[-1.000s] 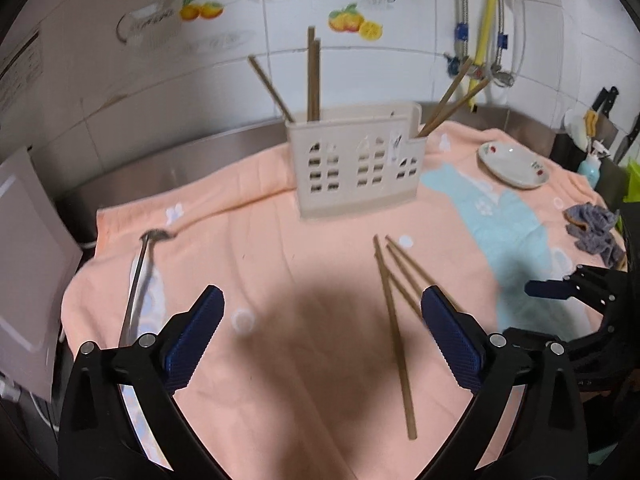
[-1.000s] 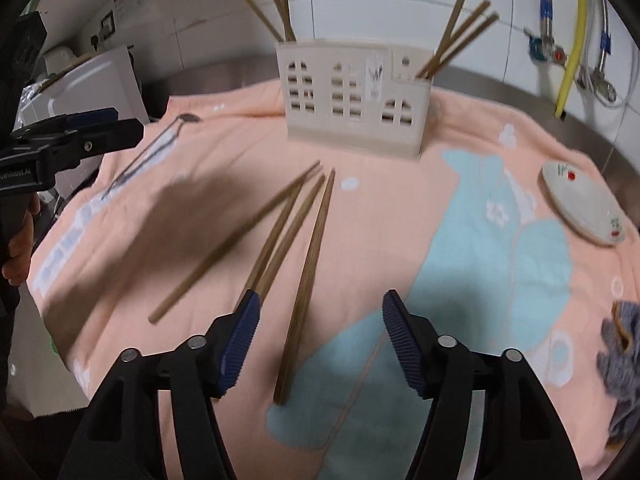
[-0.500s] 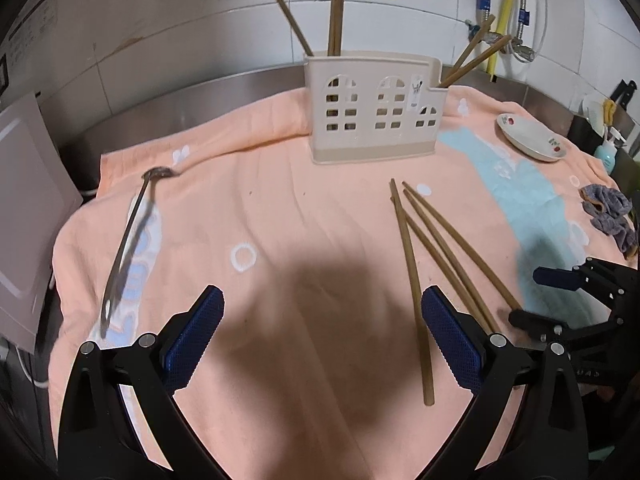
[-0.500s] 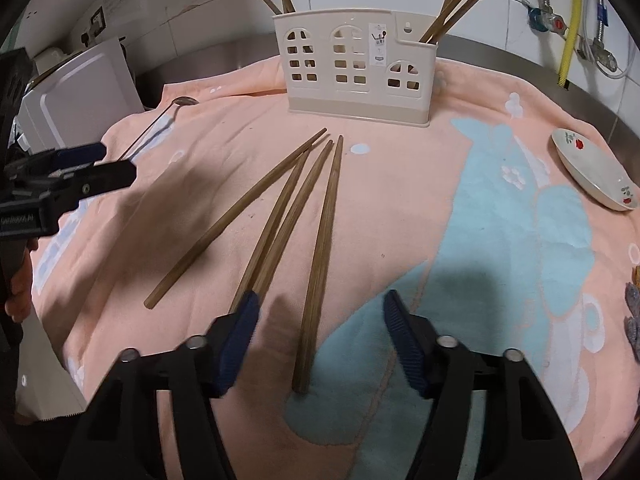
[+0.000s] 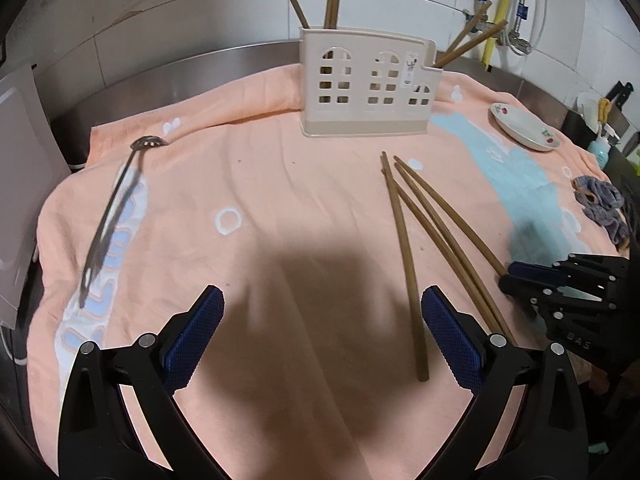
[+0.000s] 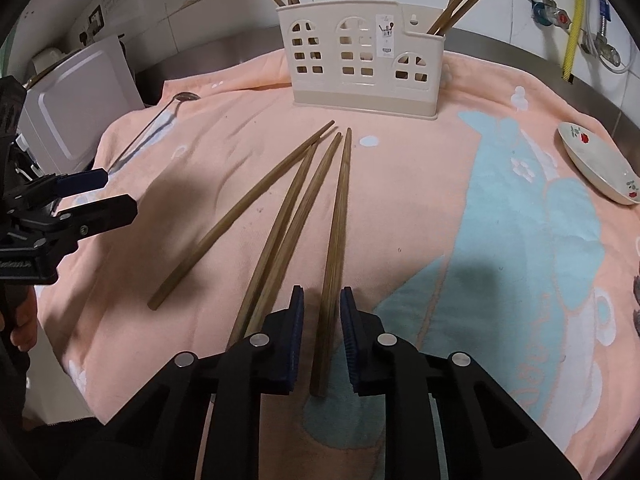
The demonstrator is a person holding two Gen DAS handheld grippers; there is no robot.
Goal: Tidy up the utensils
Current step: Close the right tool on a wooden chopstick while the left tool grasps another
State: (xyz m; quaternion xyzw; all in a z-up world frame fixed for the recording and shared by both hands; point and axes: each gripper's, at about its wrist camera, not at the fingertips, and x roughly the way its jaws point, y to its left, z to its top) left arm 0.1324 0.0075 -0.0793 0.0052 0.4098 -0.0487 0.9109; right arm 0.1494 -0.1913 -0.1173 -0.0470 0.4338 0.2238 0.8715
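The right gripper has just been closing around the rightmost chopstick, its fingers narrowly apart; squeeze squarely before lifting. The left gripper gapes empty.

peach towel, beige holder, brown chopsticks

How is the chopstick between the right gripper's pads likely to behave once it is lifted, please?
The chopstick looks like stiff wood, so it probably won't bend. The right gripper sits near its thick end, so the long free end may droop or pivot. It looks light.
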